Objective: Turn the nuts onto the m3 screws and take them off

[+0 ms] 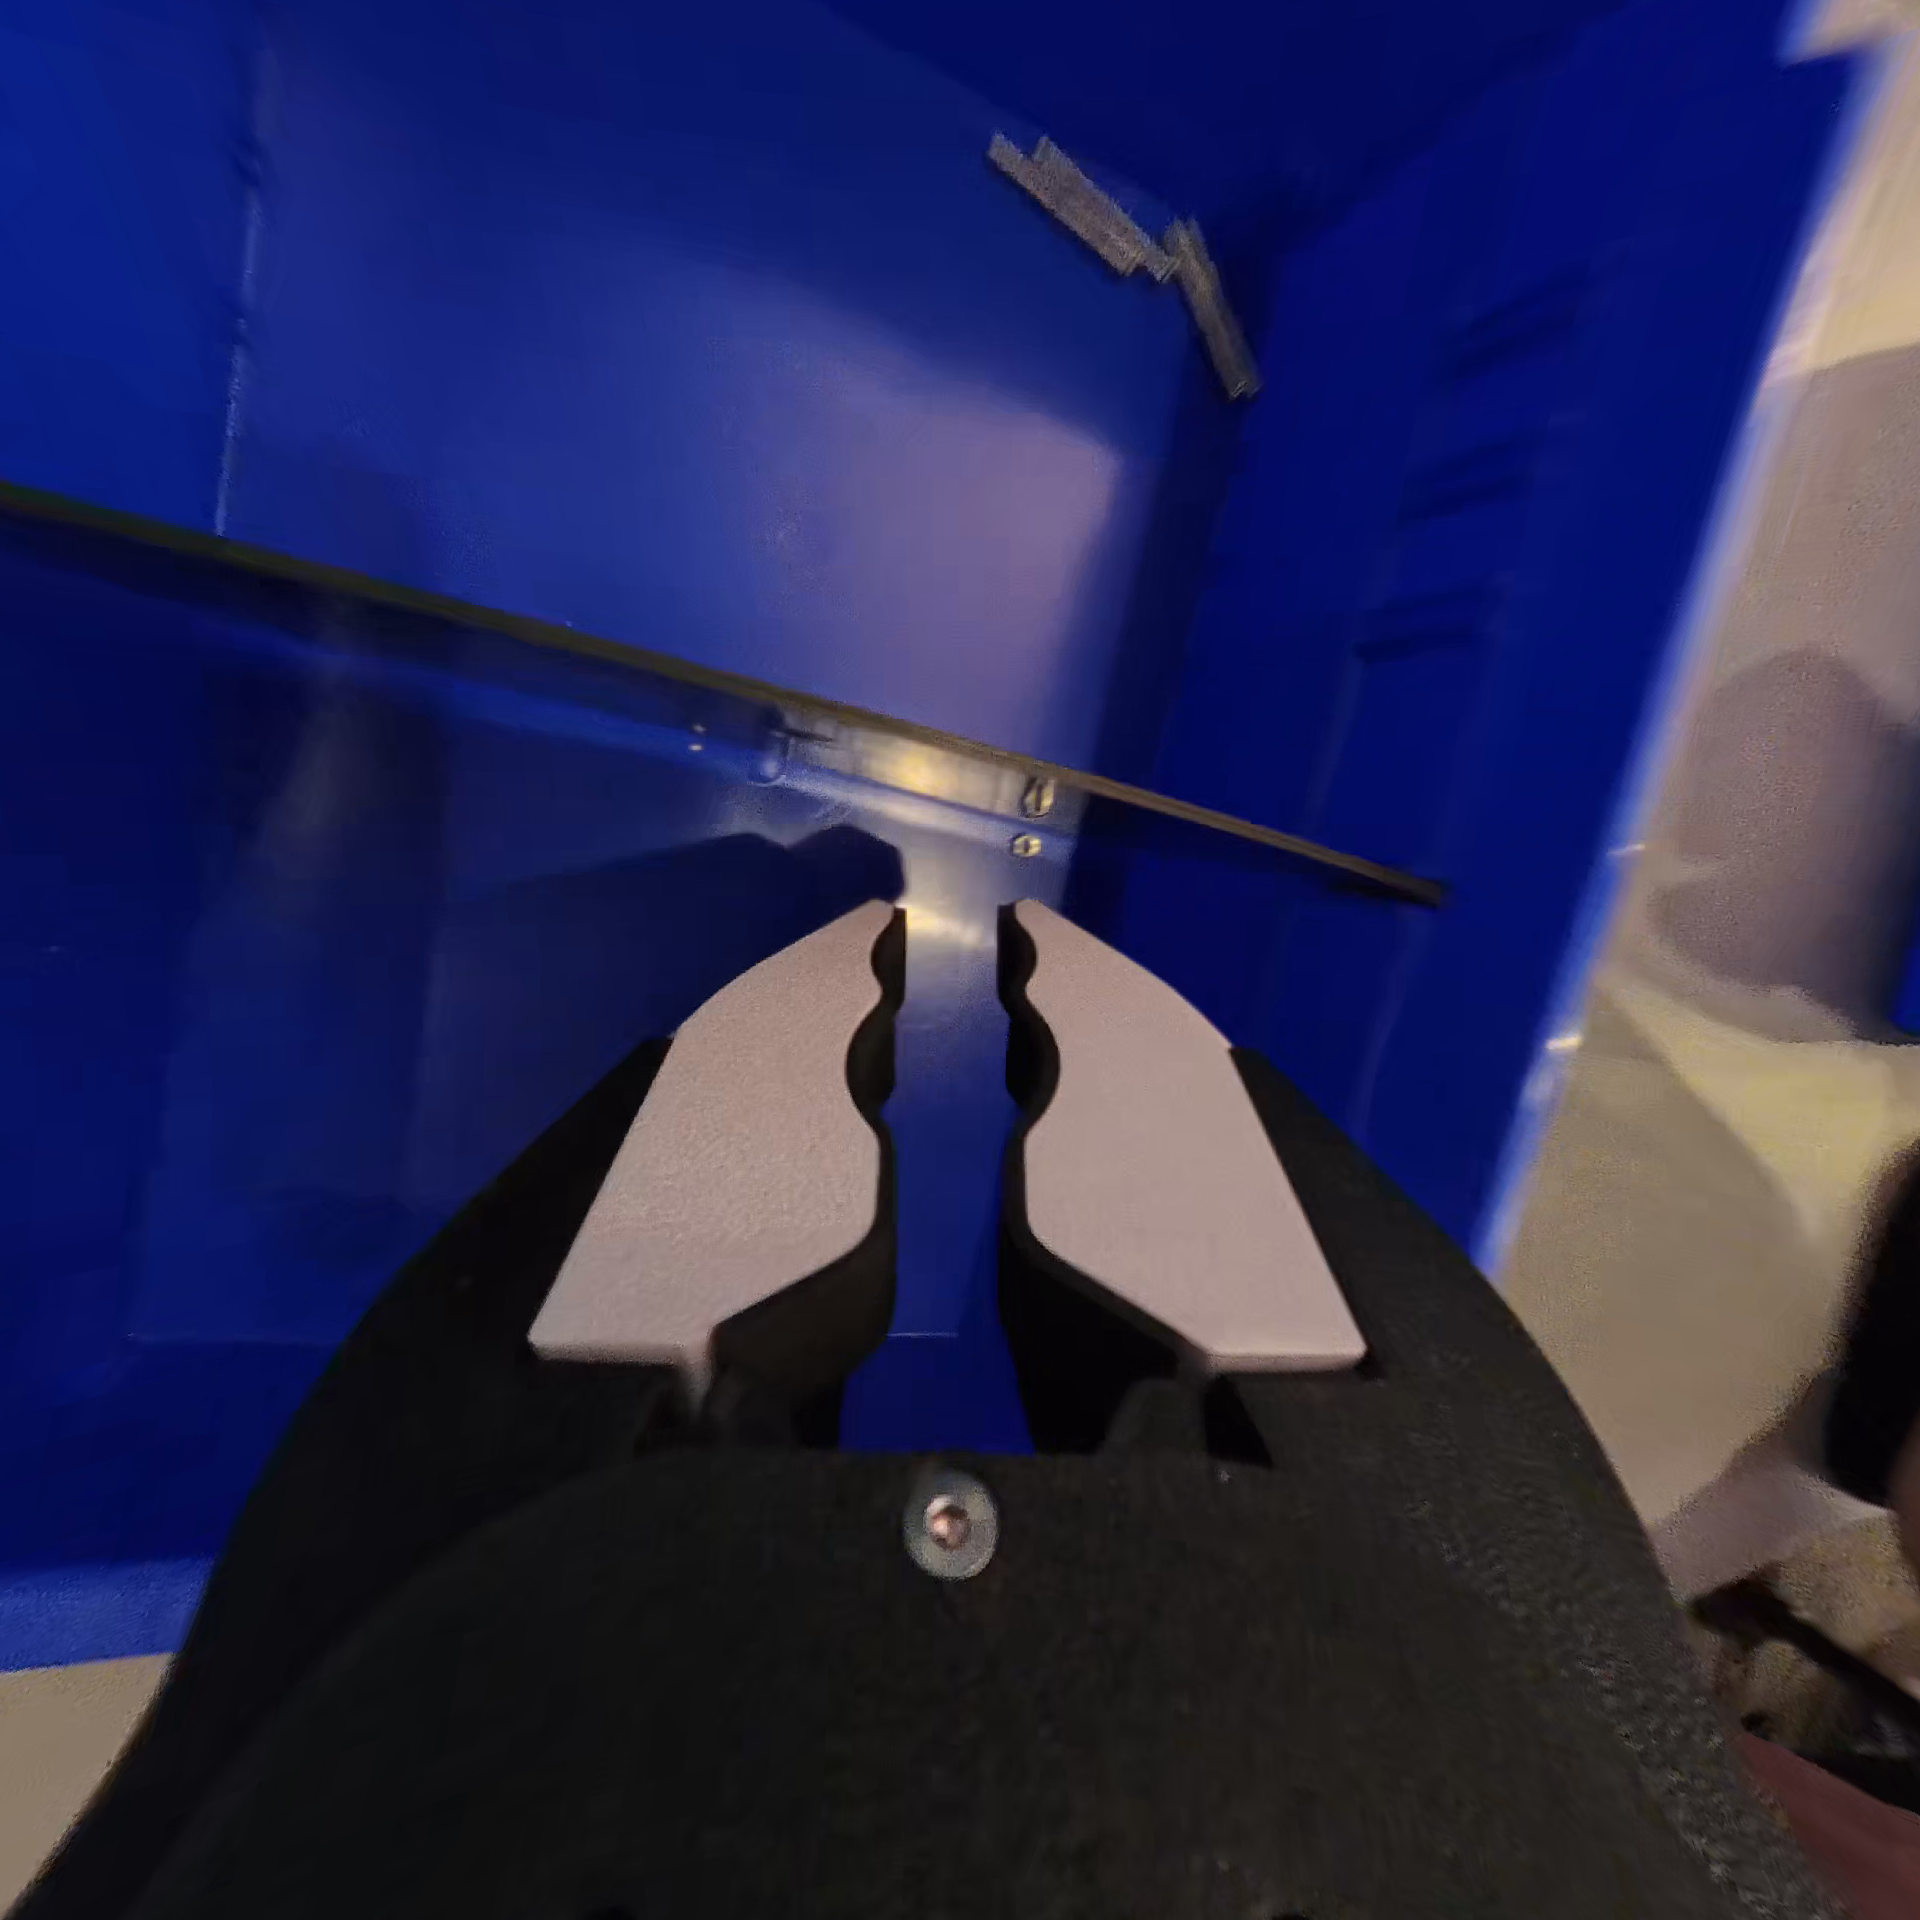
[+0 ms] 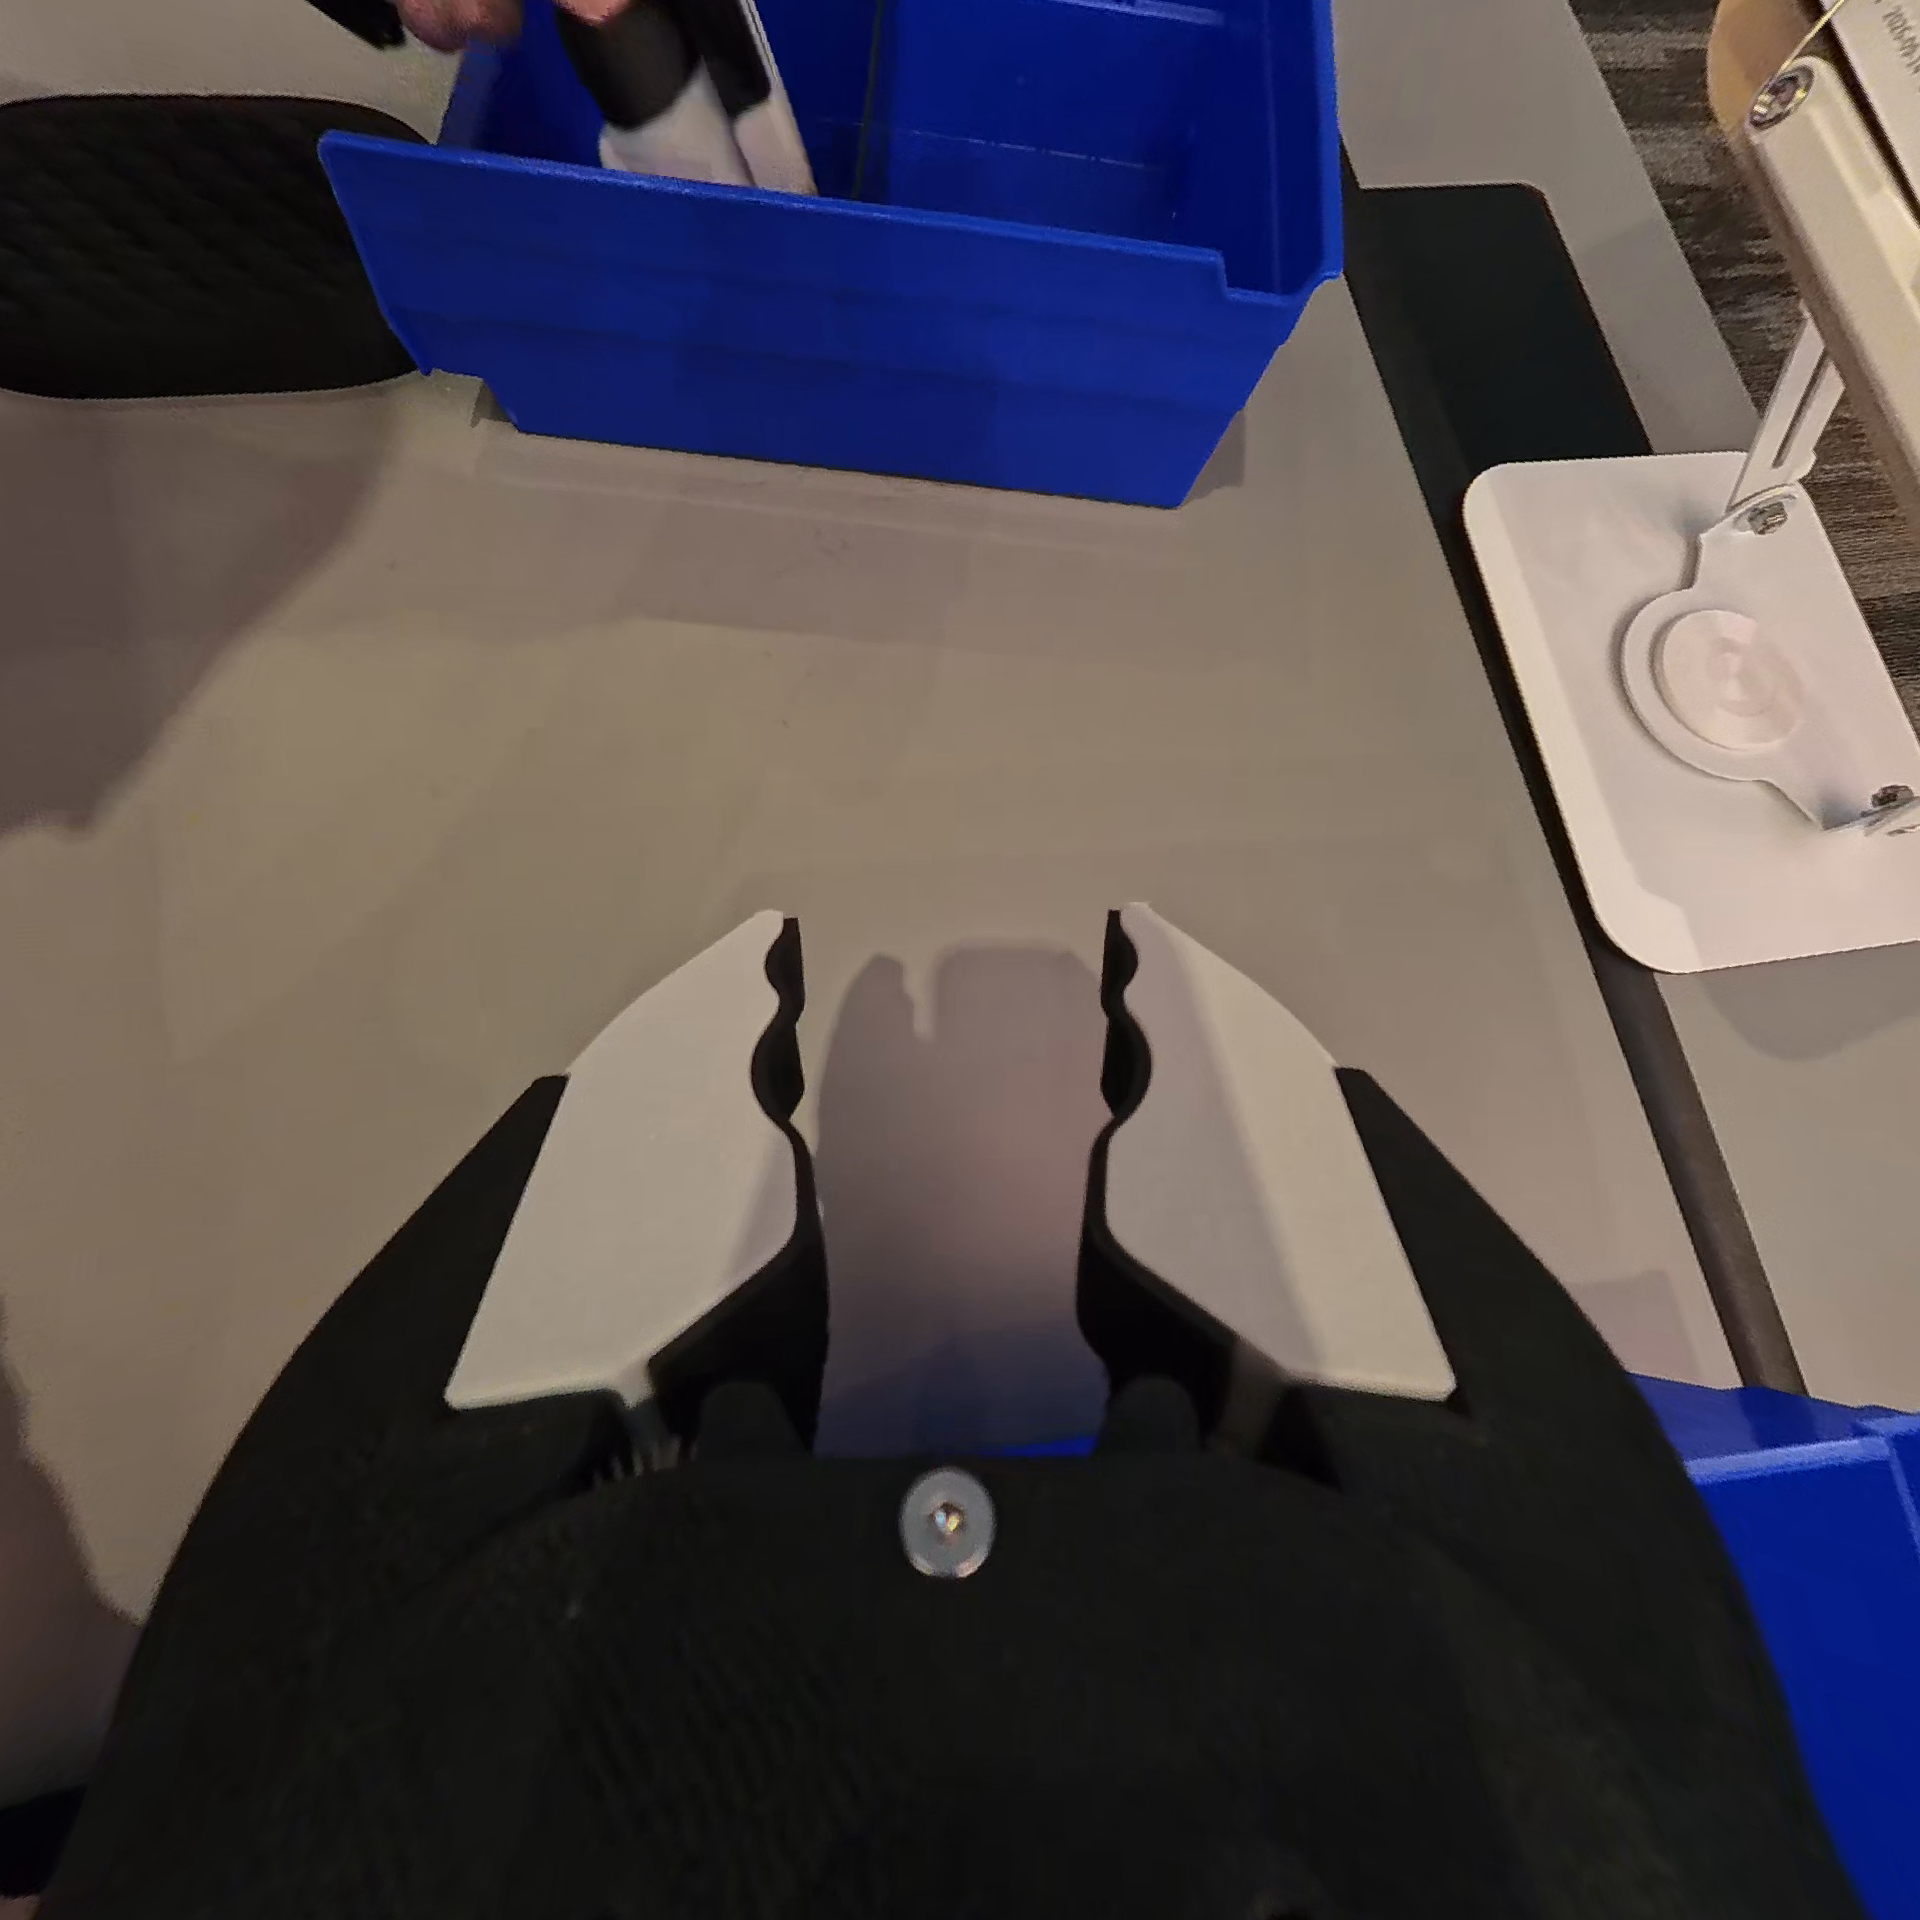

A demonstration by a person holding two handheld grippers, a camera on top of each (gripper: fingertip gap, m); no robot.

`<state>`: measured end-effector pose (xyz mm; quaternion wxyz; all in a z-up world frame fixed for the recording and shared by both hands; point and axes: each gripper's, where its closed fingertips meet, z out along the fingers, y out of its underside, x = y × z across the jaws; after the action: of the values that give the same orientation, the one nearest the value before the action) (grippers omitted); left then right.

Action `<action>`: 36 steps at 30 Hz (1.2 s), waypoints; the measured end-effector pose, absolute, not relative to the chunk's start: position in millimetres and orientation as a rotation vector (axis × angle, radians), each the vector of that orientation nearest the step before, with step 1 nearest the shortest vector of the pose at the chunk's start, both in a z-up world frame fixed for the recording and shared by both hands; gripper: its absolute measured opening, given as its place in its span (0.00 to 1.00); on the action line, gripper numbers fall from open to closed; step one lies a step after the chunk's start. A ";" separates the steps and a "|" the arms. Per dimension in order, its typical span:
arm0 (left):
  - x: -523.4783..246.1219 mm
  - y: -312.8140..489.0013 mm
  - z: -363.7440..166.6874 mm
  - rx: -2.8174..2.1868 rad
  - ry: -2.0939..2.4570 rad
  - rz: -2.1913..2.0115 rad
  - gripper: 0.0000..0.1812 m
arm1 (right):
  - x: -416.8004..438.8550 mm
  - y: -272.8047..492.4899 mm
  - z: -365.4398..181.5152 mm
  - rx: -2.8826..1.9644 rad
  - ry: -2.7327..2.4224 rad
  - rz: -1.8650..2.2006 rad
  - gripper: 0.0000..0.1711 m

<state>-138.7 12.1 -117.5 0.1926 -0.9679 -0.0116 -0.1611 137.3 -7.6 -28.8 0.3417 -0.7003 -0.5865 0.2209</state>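
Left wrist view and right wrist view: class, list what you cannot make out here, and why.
- Small metal bits by the divider, left wrist view: too small and blurred to tell nut from screw.
- Bin floor, right wrist view: hidden by its front wall.
- Left gripper, right wrist view: tips hidden inside the bin.
- White stand: cut off by the right edge.

A glossy blue moulded-plastic bin (image 2: pixel 831 312) is reflecting light beside the matt, smooth grey desk (image 2: pixel 520 727); the right tool (image 2: pixel 951 925) is showing grainy black plastic, matt pale-grey fingers (image 2: pixel 665 1195), and a shiny metal screw (image 2: pixel 947 1523).
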 end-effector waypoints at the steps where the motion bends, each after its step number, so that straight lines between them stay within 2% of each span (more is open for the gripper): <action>1: -137.3 13.2 -105.2 -2.661 -0.046 -0.510 0.10 | 137.3 -7.5 -28.2 -1.819 -1.524 0.573 0.33; 8: -161.0 17.4 -16.0 -2.271 0.080 -0.379 0.07 | 138.5 -7.6 -23.1 -1.804 -1.515 0.556 0.33; 14: -166.6 8.5 46.8 -1.967 0.210 -0.147 0.12 | 140.1 -7.3 -19.8 -1.790 -1.510 0.540 0.33; 17: -173.7 3.2 77.2 -1.801 0.194 -0.043 0.21 | 141.5 -7.3 -16.7 -1.783 -1.501 0.541 0.33; 21: -179.1 -0.5 98.9 -1.709 0.144 -0.054 0.43 | 142.1 -8.1 -13.4 -1.770 -1.496 0.546 0.33; 24: -188.0 -0.8 108.3 -1.648 0.116 -0.027 0.51 | 142.7 -8.7 -11.7 -1.764 -1.494 0.544 0.33; 33: -180.2 -7.1 117.6 -1.501 0.251 -0.146 0.54 | 143.4 -11.0 -6.2 -1.744 -1.485 0.565 0.33; 36: -179.0 -6.6 121.1 -1.487 0.286 -0.224 0.49 | 143.4 -11.5 -5.4 -1.739 -1.486 0.570 0.33</action>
<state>-179.0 -6.6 121.1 0.7211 -0.6730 0.1295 -0.1014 143.4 -11.5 -5.4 0.3822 -0.6817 -0.5824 0.2236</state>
